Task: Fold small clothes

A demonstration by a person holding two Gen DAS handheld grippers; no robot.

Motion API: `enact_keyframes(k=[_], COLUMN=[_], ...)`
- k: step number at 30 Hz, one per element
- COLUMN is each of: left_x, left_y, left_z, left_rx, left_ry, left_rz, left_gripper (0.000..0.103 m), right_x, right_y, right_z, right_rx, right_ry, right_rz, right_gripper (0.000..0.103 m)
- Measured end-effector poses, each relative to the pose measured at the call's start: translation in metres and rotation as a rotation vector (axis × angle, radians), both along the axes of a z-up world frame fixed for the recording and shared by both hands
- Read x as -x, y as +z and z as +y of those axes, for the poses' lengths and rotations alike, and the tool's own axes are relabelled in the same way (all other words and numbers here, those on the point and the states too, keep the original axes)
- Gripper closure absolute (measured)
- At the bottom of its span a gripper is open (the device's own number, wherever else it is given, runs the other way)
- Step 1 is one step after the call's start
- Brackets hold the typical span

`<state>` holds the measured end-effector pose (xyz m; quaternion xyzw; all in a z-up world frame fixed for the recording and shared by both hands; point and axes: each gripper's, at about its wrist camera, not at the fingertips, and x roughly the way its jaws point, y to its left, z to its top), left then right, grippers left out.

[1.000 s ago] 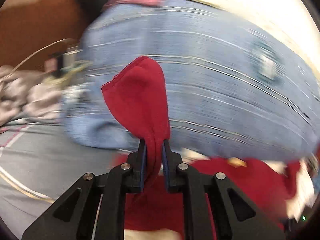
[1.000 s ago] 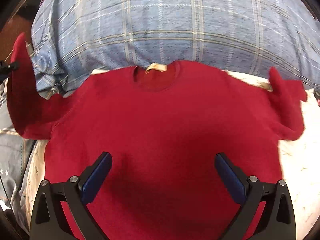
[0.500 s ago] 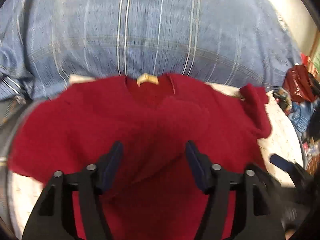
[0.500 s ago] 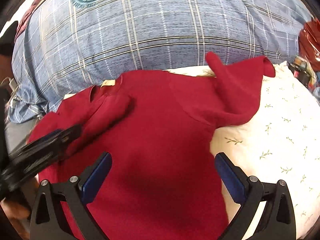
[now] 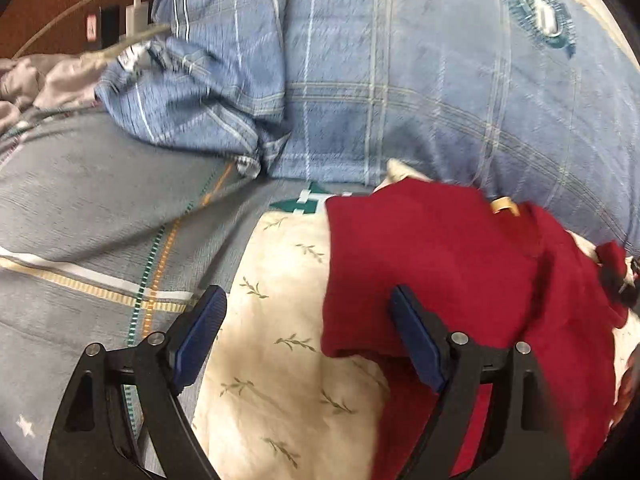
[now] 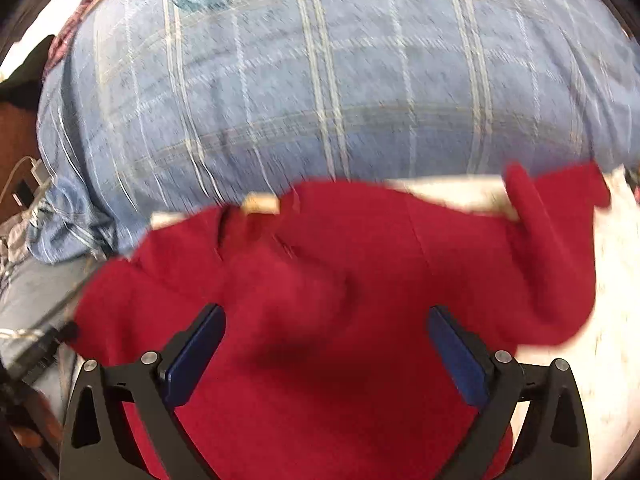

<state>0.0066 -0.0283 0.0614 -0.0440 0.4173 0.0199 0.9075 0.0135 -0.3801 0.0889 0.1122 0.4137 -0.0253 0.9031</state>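
Red shirt (image 6: 320, 312) lies flat on the cream leaf-print cloth (image 5: 280, 320), collar and tan neck label (image 6: 260, 203) pointing away from both claws toward the blue plaid pillow (image 6: 320, 80); its long axis therefore runs straight ahead of the right gripper (image 6: 326, 344). Left side looks already folded inward: in the left wrist view the shirt (image 5: 440, 272) ends in a straight vertical edge. The unfolded sleeve (image 6: 560, 240) spreads forward and to the right of the right gripper, its cuff up near the pillow seam.

Right gripper: fingers spread wide, nothing between them, poised over the shirt body at mid-chest. Left gripper (image 5: 308, 332): also spread wide and empty; its right finger (image 5: 416, 336) overlaps the folded edge, its left finger sits over bare cloth.

Judgement: the sleeve is much nearer the right gripper, so the next pinch likely falls to it, reaching forward-right, then carrying inward across the axis. Right view is motion-blurred; exact cuff outline uncertain.
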Motion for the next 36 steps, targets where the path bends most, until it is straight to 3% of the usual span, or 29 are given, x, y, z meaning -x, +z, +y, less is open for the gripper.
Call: enact_keyframes(k=[3,5,8,10,12,14,17,20,24,29,33,35,36], left_x=[-0.003,-0.005,-0.005,-0.007,-0.007,-0.006,-0.003,0.0,0.003,0.001,-0.003,-0.005,-0.007], left_y=[0.002,0.001,-0.002,-0.002,0.001,0.006,0.012,0.015,0.014,0.013,0.014,0.015,0.015], left_z=[-0.006,-0.013,-0.019,-0.019,-0.015,-0.012,-0.01,-0.01,-0.011,-0.01,-0.003,0.002,0.006], left_rx=[0.0,-0.022,-0.074,-0.103,-0.109,-0.097,-0.083,-0.069,-0.067,-0.062,-0.063,-0.06,-0.056], left_ry=[0.006,-0.001,-0.021,-0.025,-0.013,-0.008,-0.002,-0.004,0.001,0.015,0.044,0.062,0.075], left_rz=[-0.019,-0.023,-0.021,-0.024,-0.034,-0.043,-0.061,-0.063,-0.059,-0.053,-0.055,-0.055,-0.052], left_gripper=[0.019,0.019,0.019,0.019,0.019,0.019,0.019,0.019,0.019,0.019,0.019,0.019,0.019], right_x=[-0.027,-0.049,-0.079,-0.085,-0.077,-0.054,-0.005,0.043,0.083,0.069,0.043,0.026,0.019], right_y=[0.013,0.012,-0.006,-0.024,-0.038,-0.042,-0.033,-0.037,-0.02,-0.005,-0.02,-0.044,-0.054], right_z=[0.025,0.054,0.108,0.134,0.144,0.134,0.095,0.056,0.008,-0.029,-0.02,-0.007,-0.001], right_rx=[-0.002,0.051,0.256,0.412,0.536,0.606,0.491,0.365,0.205,0.11,0.032,0.076,0.099], right_ry=[0.049,0.119,0.227,0.296,0.365,0.366,0.317,0.267,0.166,0.039,0.084,0.119,0.126], right_rz=[-0.008,0.027,0.121,0.2,0.236,0.238,0.232,0.282,0.222,0.133,0.125,0.168,0.2], right_gripper=[0.001,0.001,0.003,0.01,0.01,0.01,0.007,0.008,0.007,0.007,0.01,0.035,0.042])
